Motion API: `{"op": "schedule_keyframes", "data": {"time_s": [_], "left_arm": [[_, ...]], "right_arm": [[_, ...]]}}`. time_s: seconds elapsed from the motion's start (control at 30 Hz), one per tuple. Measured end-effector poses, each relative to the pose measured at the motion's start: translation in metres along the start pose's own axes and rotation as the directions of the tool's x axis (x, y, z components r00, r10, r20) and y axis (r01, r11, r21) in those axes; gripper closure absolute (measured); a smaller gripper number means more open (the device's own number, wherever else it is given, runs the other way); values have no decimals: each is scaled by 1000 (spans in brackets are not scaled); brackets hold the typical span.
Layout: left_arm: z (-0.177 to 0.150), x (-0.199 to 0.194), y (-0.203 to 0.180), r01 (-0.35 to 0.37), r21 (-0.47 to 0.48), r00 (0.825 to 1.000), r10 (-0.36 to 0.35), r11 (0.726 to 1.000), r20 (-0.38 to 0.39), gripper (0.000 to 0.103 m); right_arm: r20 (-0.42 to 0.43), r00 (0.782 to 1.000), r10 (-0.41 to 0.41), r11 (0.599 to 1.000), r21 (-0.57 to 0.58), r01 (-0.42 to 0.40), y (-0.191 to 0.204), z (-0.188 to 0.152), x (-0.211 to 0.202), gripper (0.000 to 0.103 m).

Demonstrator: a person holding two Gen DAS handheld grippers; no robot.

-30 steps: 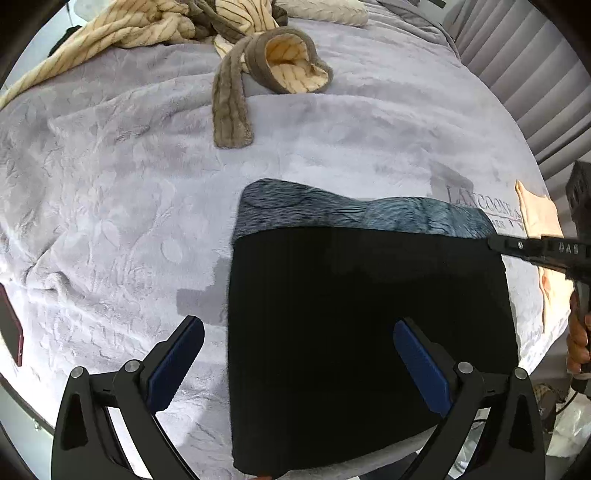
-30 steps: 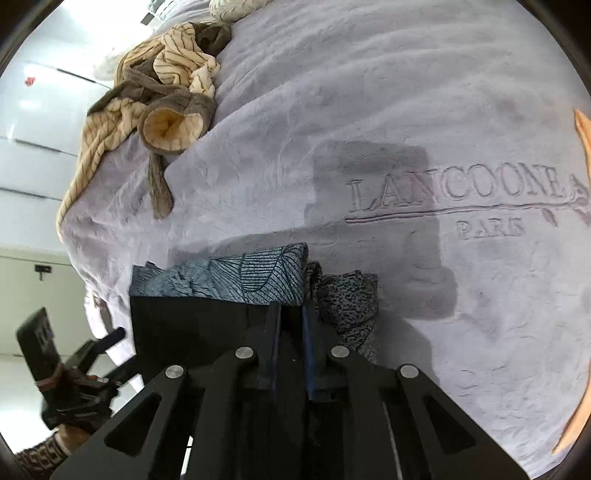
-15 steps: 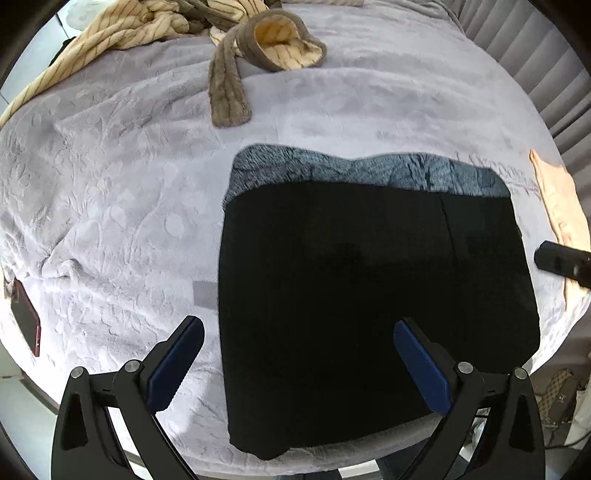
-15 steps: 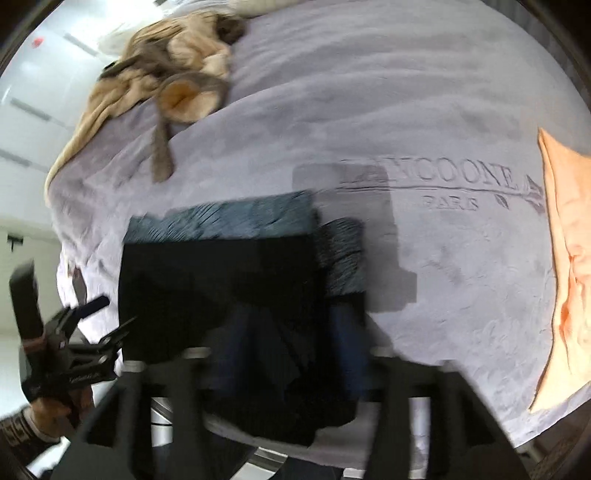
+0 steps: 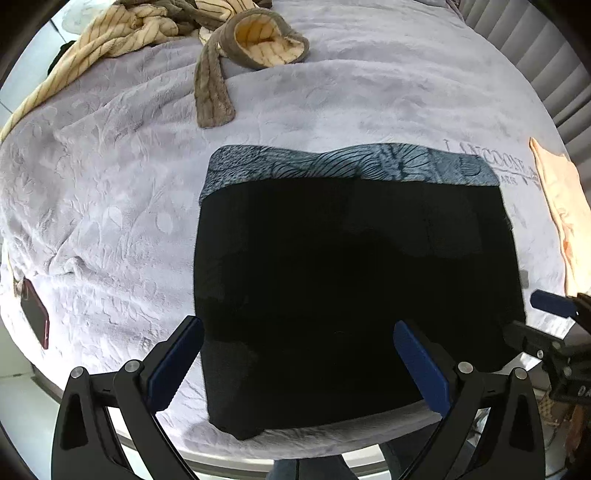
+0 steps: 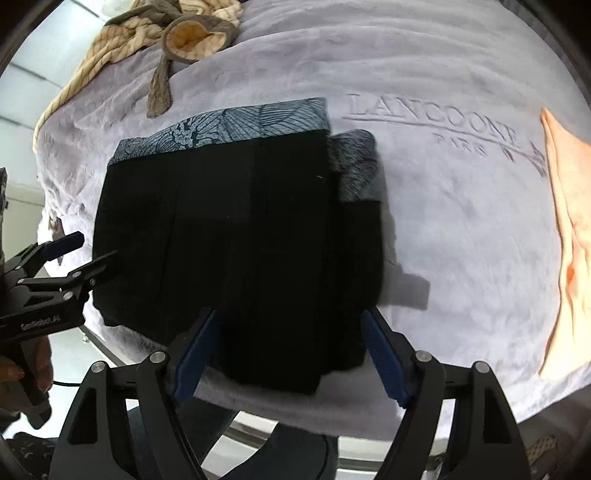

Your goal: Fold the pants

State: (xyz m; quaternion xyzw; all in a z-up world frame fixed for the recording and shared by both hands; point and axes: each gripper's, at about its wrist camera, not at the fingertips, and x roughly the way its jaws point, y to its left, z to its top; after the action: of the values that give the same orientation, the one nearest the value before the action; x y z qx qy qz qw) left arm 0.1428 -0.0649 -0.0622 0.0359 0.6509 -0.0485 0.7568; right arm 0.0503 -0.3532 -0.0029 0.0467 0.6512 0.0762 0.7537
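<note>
moved: right gripper (image 6: pixel 291 350) was clamped on the pants' (image 5: pixel 351 288) right edge a second ago; its jaws have just been opening and now stand wide, nothing pinched. Both cameras now see more of the bed (image 5: pixel 110 192) than before, so both hands have backed off.
left gripper (image 5: pixel 295 358): jaws spread wide, empty, hanging over the near-left part of the pants, no contact visible.
pants location: flat on the bed at its near edge, folded into a compact black rectangle; blue patterned band (image 5: pixel 351 162) along the far side.
handling: soft, limp, light cloth. Judged to sag and unfold if lifted by one point. Plush bed cover probably grips it, so dragging would likely bunch the layers.
where to grip: pinch through all layers at a folded edge, one gripper per corner, near side or the two short sides. Avoid a top layer only.
fold state: looks close to done; maybe one more fold or just tidying.
right view only: a second narrower stack (image 6: pixel 356 236) pokes out along the right side, with its own speckled grey end, so the right edge isn't flush. Embossed lettering (image 6: pixel 432 122) reads clearly.
left view only: phone (image 5: pixel 35 314) on the bed at far left; the pants' left edge looks straight and clean.
both views: striped robe (image 5: pixel 147 26) at the far end, peach cloth (image 6: pixel 569 240) at right, well clear.
</note>
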Motion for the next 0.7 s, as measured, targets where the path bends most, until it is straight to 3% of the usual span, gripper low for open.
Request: {"op": "schedule_keyframes", "data": {"time_s": [0.13,0.17,0.43,0.7], "left_arm": [[-3,-11,-14,-24,-35,1000,24,999,18,0],[-5,-13,-17,-28,-49,999,29,998,20,0],[-26,-24,-30,-53,-148,998,57,987,23,0],[-44,-28,-25,-72,-116,997,75,991,24,0]], "right_arm": [[3,1000,15,1000,13,-15,-5,-5,-12,7],[-1,1000,21,1000,11,-21,-5,-4,-12,0],[-32,999,11,996,-88,-13,1,-1,-12,0],[15,999,-47,994,-100,48,20,-4,-18,0]]}}
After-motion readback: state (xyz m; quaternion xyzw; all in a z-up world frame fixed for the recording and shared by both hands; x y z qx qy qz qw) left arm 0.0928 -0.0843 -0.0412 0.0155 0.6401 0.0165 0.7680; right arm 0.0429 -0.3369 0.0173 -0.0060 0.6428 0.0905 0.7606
